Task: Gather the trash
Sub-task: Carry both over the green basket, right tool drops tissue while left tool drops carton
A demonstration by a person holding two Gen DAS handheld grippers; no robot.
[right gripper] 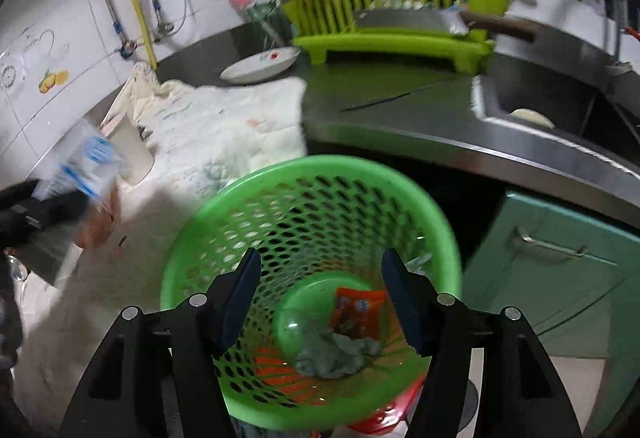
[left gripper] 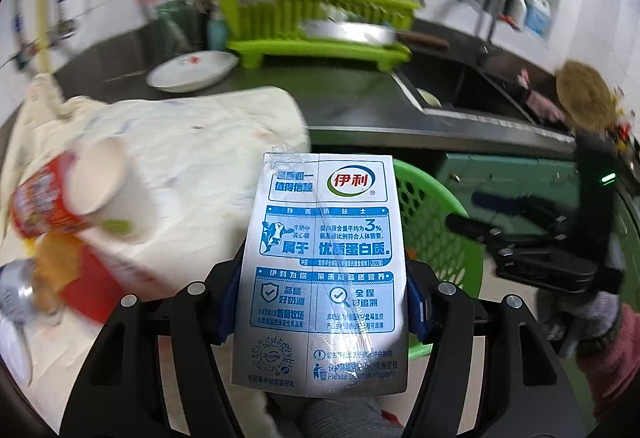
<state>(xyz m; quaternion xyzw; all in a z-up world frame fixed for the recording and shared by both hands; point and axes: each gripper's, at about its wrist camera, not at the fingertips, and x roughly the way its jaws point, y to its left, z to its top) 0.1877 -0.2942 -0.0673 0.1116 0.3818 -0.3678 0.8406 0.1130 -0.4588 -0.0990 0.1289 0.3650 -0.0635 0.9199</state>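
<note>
A white and blue milk carton (left gripper: 320, 270) stands upright nearest the left wrist camera, clamped by its sides between the blue pads (left gripper: 416, 302) of the left gripper (left gripper: 322, 302), its printed face turned to the lens. Left of it, on a pale cloth (left gripper: 192, 142) spread over the counter's near left end, a red and white paper cup (left gripper: 76, 194) lies tipped on its side with its mouth towards the carton; a bit of crumpled foil (left gripper: 16, 294) sits at the cloth's near left corner. Behind the carton's right edge shows the rim of a green mesh basket (left gripper: 436, 222).

In the right wrist view the right gripper (right gripper: 322, 302) hangs over that basket (right gripper: 192, 238) with its jaws apart and nothing between them. In the basket's bottom lie an orange wrapper (right gripper: 356, 312) and a grey crumpled wad (right gripper: 336, 352).

The basket stands below the counter's front edge, beside a green cabinet door (right gripper: 560, 278). Further back on the steel counter (right gripper: 380, 90) a white plate (right gripper: 262, 66) rests just beyond the cloth's far edge, with a lime dish rack (right gripper: 396, 18) at the wall behind it. A sink (right gripper: 560, 102) is set in the counter's right end.
</note>
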